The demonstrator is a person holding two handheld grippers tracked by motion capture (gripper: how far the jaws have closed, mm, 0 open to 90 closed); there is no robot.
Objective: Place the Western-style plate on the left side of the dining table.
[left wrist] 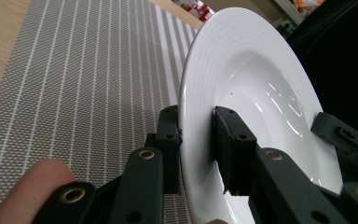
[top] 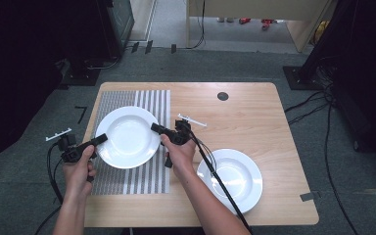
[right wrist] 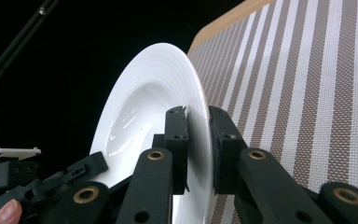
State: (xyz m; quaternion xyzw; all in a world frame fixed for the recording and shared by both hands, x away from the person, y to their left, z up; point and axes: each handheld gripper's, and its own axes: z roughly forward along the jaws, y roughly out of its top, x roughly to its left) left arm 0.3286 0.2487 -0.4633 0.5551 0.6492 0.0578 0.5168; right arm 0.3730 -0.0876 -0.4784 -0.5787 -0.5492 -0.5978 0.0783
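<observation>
Nearest the front edge of the tabletop, toward its right corner, a second white plate (top: 230, 177) is seen lying flat on the bare wood, with the right gripper's cable trailing across it.

Farther in, over the left half of the tabletop, a white deep plate (top: 127, 137) is held by both grippers above a striped placemat (top: 149, 182). The left gripper (top: 99, 139) is clamped on the plate's left rim, and the right gripper (top: 156, 128) is clamped on the opposite rim. In the left gripper view, one jaw is pressed on the underside of the rim and the other on its upper face (left wrist: 196, 140); the same pinch is shown in the right gripper view (right wrist: 198, 135). Whether the plate is touching the mat cannot be told.

The plate is judged to be stiff, glazed and slippery, fairly heavy for a rim grip, and breakable if dropped. The broad flat rim is judged the best place to hold, at opposite sides as here, so that the weight is shared and the plate is kept level.

Open wood is offered to the right of the mat and toward the far edge, where a small dark round insert (top: 223, 96) is set. The left edge of the tabletop lies close beside the left gripper, so little room is left on that side.
</observation>
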